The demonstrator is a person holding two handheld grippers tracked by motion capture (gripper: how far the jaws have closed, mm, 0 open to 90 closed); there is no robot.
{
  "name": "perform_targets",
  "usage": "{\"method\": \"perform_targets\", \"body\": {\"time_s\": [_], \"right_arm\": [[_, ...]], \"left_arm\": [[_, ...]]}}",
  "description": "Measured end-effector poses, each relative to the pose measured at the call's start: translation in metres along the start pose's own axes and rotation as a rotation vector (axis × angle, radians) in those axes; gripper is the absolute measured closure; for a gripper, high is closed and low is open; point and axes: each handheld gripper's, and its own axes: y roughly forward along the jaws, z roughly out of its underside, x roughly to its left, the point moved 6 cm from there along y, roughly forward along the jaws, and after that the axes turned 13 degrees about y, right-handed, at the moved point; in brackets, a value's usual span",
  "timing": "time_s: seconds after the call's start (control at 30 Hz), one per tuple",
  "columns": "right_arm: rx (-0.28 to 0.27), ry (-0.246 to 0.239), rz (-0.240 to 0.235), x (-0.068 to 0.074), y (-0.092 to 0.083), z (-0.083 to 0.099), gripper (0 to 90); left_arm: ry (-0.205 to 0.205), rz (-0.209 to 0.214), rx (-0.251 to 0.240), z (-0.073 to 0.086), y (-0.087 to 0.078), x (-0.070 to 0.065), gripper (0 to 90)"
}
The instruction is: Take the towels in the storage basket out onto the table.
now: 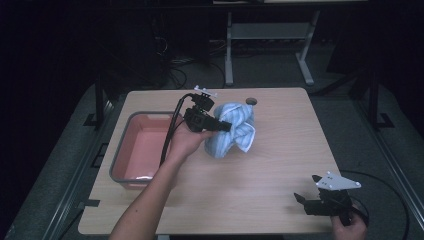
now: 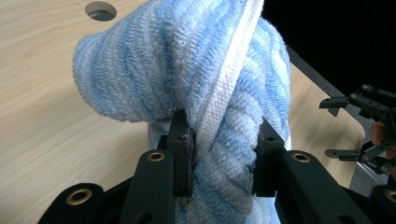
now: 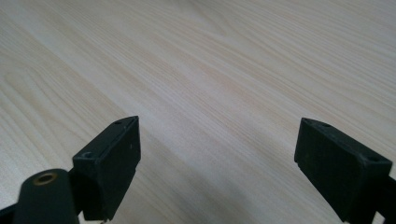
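Observation:
A bunched blue-and-white striped towel (image 1: 235, 129) hangs just over the middle of the wooden table (image 1: 270, 170). My left gripper (image 1: 227, 126) is shut on it; in the left gripper view both pads press into a thick fold of the towel (image 2: 224, 158), which drapes up and over the jaws. My right gripper (image 1: 306, 200) rests near the table's front right corner, held by a hand, its jaws wide apart. In the right gripper view the gripper (image 3: 217, 163) has bare wood between its fingers.
A grey-rimmed pink tub (image 1: 131, 150) stands on the table's left side, beside my left forearm. A round cable hole (image 1: 251, 101) sits near the far edge behind the towel. Dark floor and a desk frame lie beyond the table.

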Motion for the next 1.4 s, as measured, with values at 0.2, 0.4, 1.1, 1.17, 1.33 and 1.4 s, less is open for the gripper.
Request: {"method": "perform_targets", "body": {"time_s": [0.2, 0.4, 1.1, 1.17, 1.33, 1.4], "right_arm": [[0.003, 0.006, 0.001, 0.001, -0.001, 0.000, 13.9], [0.004, -0.002, 0.000, 0.003, 0.000, -0.001, 13.9], [-0.002, 0.000, 0.002, 0.003, -0.001, -0.002, 13.9], [-0.007, -0.004, 0.001, 0.003, -0.001, -0.002, 13.9], [-0.003, -0.002, 0.001, 0.003, -0.001, -0.002, 13.9], [-0.003, -0.001, 0.001, 0.003, -0.001, -0.002, 13.9]], "left_arm": [[0.001, 0.010, 0.009, 0.000, 0.008, -0.001, 66.9], [-0.002, 0.022, 0.010, -0.003, 0.018, -0.005, 66.9], [-0.004, 0.058, 0.054, -0.003, 0.060, -0.015, 66.8], [-0.001, 0.059, 0.063, -0.002, 0.065, -0.015, 66.7], [-0.037, 0.063, 0.073, 0.004, 0.078, -0.015, 66.4], [-0.041, 0.063, 0.085, 0.009, 0.084, -0.014, 66.3]]}}
